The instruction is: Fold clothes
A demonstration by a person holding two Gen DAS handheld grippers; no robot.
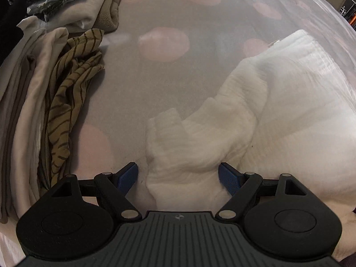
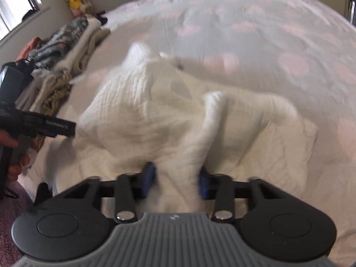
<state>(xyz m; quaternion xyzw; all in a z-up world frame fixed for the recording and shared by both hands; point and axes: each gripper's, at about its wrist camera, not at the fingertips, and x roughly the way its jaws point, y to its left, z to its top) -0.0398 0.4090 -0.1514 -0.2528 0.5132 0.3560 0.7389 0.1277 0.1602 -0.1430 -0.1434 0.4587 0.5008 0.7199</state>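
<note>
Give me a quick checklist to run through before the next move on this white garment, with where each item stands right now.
1. Left gripper open around the white garment: ok, pads apart, fabric between them, not pinched.
2. Right gripper grip on the garment: cannot tell; fabric sits between the blue pads but the view is blurred.
3. Garment lying flat: not ok, it is bunched and ridged.
4. Bare bedspread beyond the garment: ok.
5. Folded pile apart from the garment: ok in the left wrist view.
</note>
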